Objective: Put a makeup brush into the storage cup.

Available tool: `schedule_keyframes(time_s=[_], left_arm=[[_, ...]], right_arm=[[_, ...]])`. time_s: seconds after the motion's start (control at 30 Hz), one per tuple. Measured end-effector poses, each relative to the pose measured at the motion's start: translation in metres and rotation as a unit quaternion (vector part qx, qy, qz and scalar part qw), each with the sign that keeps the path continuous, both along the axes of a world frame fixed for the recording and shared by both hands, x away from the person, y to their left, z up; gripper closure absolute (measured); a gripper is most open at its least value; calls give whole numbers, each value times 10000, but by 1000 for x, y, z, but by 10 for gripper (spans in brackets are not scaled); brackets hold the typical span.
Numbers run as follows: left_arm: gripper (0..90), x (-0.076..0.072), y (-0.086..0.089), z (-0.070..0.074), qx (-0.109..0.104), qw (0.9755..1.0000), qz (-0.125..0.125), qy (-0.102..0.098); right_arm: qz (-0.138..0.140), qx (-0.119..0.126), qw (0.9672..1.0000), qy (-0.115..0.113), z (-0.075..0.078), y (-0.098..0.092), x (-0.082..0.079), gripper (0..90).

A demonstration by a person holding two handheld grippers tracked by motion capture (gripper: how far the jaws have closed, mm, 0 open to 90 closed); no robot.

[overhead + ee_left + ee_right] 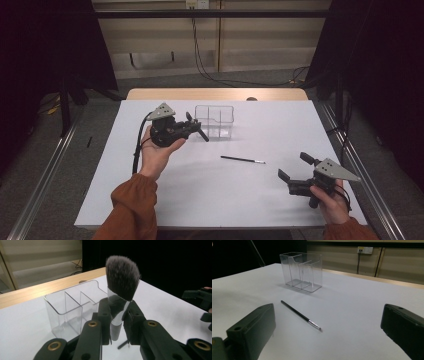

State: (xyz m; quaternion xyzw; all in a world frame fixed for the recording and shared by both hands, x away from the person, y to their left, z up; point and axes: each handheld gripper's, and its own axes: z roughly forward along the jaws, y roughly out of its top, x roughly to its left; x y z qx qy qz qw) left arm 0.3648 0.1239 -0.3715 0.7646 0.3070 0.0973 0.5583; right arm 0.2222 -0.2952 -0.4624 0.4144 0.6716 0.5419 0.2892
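On the white table [200, 190], the person's left hand [156, 152] holds the left claw [196, 126] up at about 10 o'clock from the table's middle, its grey three-cornered plate on top and its cable trailing down past the wrist. The jaws point toward 3 o'clock, at the clear plastic organizer [215, 121]. In the left gripper view the left claw [117, 322] is clenched on a makeup brush [121, 290]: the jaws pinch its clear handle just below the ferrule, and the dark, fluffy, grey-tipped head stands upright above them. Just beyond the jaws, toward 11 o'clock in that view, stands the organizer [72, 310], its dividers parting it into compartments; from here nothing can be seen inside it. It sits near the table's far wooden edge.

Near the middle of the table, at about 5 o'clock from the organizer and well apart from it, lies a thin black liner brush [243, 160], flat on the surface, its small pale tip pointing toward 3 o'clock. In the right gripper view the liner brush [300, 314] lies between the two jaws' line of sight, touching neither, with the organizer [301, 271] farther off.

At about 4 o'clock, near the table's right front corner, the right hand [332, 202] holds the right claw [296, 166]. Its jaws stand wide apart, released, gripping nothing, and point toward 10 o'clock.
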Motion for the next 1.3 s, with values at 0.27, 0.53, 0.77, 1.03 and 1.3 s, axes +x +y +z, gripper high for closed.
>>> schedule_keyframes(time_s=[0.27,0.53,0.77,1.03,1.3], left_arm=[[772,18,-12,3,-76,9999,57,-49],[772,28,-26,6,-297,9993,148,-169],[772,39,-43,13,-236,9989,156,-369],[772,55,-51,11,-222,9986,304,-368],[773,58,-60,3,-73,9987,275,-424]], right_arm=[[103,-3,9999,-20,-1,3,0,0],[153,1,9999,-10,-1,4,-1,0],[154,10,9999,-9,-1,3,-1,0],[176,28,9998,0,-2,3,-1,0],[196,30,9998,-29,-1,3,-2,0]])
